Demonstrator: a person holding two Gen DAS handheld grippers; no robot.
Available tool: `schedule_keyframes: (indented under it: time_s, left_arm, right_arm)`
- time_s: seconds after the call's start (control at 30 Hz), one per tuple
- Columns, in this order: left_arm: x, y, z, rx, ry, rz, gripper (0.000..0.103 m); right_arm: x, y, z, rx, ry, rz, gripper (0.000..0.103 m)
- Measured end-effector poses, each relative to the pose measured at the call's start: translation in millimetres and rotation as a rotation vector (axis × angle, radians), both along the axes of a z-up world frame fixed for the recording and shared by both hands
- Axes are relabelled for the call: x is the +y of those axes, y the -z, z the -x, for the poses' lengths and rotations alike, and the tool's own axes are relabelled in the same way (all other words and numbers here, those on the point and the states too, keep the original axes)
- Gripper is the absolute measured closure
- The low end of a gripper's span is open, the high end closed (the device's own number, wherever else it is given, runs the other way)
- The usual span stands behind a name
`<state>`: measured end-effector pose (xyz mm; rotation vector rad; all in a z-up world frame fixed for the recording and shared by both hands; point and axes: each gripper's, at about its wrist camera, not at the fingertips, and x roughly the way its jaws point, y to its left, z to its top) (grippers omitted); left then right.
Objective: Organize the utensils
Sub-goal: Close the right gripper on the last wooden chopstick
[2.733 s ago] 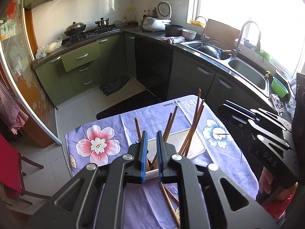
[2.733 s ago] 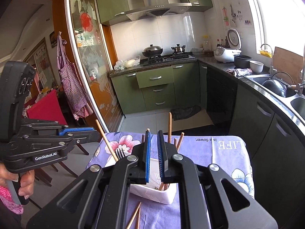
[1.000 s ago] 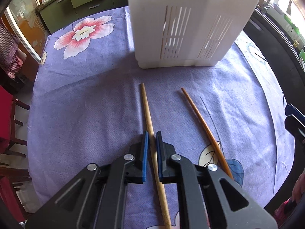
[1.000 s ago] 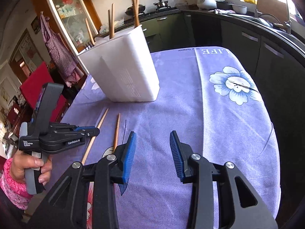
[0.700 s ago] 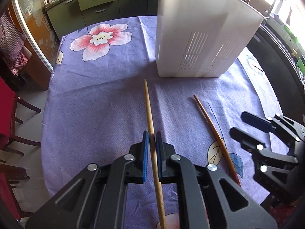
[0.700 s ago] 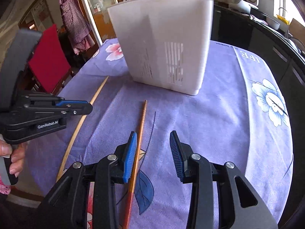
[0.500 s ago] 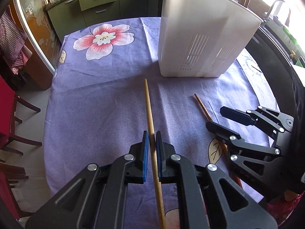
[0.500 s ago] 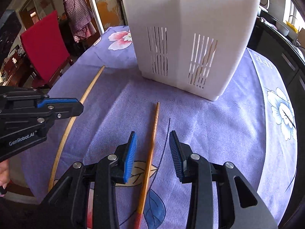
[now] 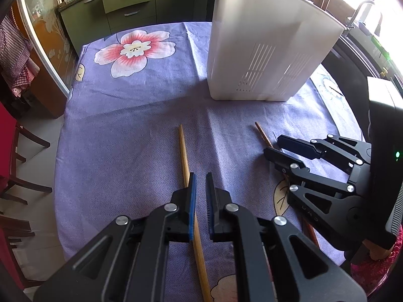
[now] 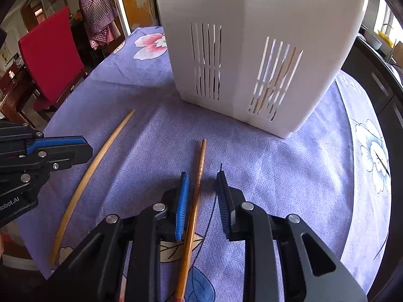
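R claw (image 10: 201, 196) points down at surface (image 10: 289, 176), jaws closing w/ dark chopstick (image 10: 197, 176) between them, pads not yet on it. Pale chopstick (image 10: 95, 166) lies to its left, near L claw (image 10: 75, 151). White caddy (image 10: 252, 50) stands behind, sticks seen thru slots.

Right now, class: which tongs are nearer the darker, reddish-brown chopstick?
Right. The right tongs straddle the darker chopstick, jaws closing around it. The left tongs sit off to its side, shut on the pale chopstick.

Left tool (image 9: 200, 191) clamped, pointing steeply down; right tool (image 10: 201, 188) closing, angled down.
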<state>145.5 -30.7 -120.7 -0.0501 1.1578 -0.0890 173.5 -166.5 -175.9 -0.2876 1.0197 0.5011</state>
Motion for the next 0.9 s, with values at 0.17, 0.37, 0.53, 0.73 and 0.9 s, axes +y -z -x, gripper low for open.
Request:
schedule_keyframes:
  time_s: [0.17, 0.37, 0.53, 0.73, 0.9]
  left_arm:
    - [3.6, 5.9, -6.6, 0.038, -0.018, 0.006, 0.096]
    - [8.2, 20.3, -13.5, 0.097, -0.044, 0.016, 0.095]
    - [8.7, 23.6, -18.3, 0.103, -0.058, 0.003, 0.093]
    - [0.1, 26.1, -20.1, 0.081, -0.031, -0.079, 0.086]
    - [-9.1, 25.1, -16.7, 0.067, 0.003, -0.092, 0.097]
  right_arm:
    - [-0.6, 0.4, 1.3, 0.001, -0.005, 0.009, 0.083]
    - [-0.2, 0.9, -0.3, 0.0, -0.001, -0.003, 0.085]
    - [3.5, 2.5, 0.8, -0.003, -0.008, -0.001, 0.089]
    - [4.7, 3.1, 1.5, -0.002, -0.006, -0.006, 0.09]
    - [4.1, 3.8, 2.9, 0.002, 0.01, -0.037, 0.097]
